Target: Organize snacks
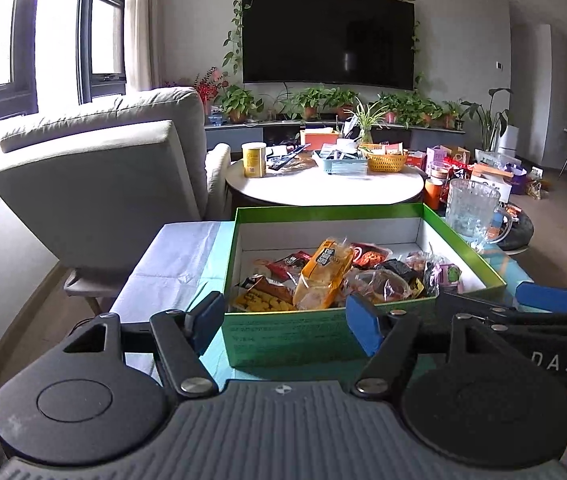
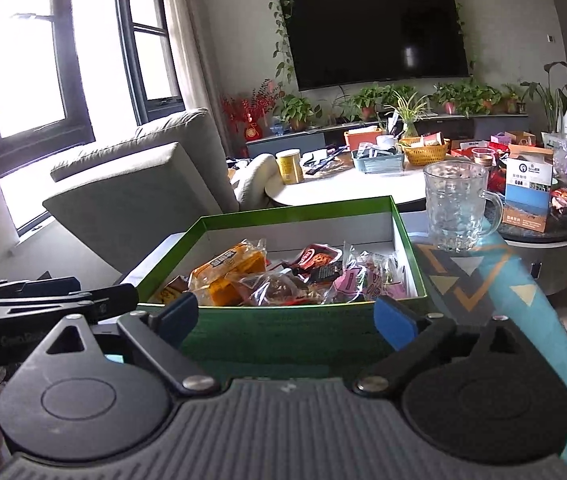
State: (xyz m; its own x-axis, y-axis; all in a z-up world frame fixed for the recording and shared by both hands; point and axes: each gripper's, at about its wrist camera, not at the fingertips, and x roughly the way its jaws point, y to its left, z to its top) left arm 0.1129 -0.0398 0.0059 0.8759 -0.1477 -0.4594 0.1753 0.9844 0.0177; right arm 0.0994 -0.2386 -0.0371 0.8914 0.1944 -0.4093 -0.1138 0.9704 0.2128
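A green box (image 1: 323, 211) (image 2: 295, 210) with white inner walls stands open on the teal cloth and holds several wrapped snacks. Among them an orange-yellow packet (image 1: 325, 272) (image 2: 229, 272) leans on the pile. My left gripper (image 1: 285, 324) hovers just short of the box's near wall, open, with nothing between its blue pads. My right gripper (image 2: 287, 318) is beside it on the right, also open and empty, facing the same wall. Each gripper shows at the edge of the other's view: the right gripper (image 1: 515, 300), the left gripper (image 2: 63, 292).
A clear glass mug (image 1: 469, 208) (image 2: 457, 204) stands right of the box's far corner. A grey armchair (image 1: 103, 176) is to the left. Behind the box a round white table (image 1: 323, 190) carries a yellow can (image 1: 254, 159) and baskets. Boxes and bags crowd the right.
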